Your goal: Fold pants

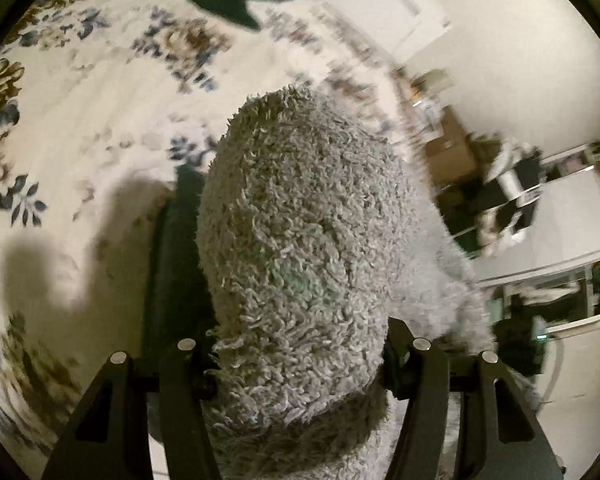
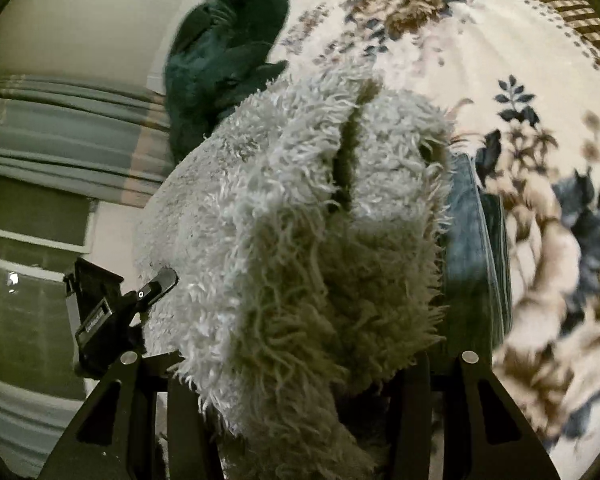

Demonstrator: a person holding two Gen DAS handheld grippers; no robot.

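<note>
Both hand-held grippers grasp the fluffy grey pants (image 1: pixel 300 220), lifted above the floral bed (image 1: pixel 100 92): the left hand-held gripper (image 1: pixel 300 360) and the right hand-held gripper (image 2: pixel 300 368) each clench bunched fleece. Dark green clothing (image 2: pixel 224 48) lies at the bed's far side.

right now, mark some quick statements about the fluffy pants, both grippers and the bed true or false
1. Both grippers grip the fluffy pale pants. True.
2. The bedspread is plain white. False: it carries a floral print.
3. The left gripper is empty. False: fluffy fabric fills its jaws.
4. A dark green garment lies on the bed beyond the pants. True.
5. The right gripper holds blue denim. False: it holds the fluffy pants; folded denim lies beside.
</note>
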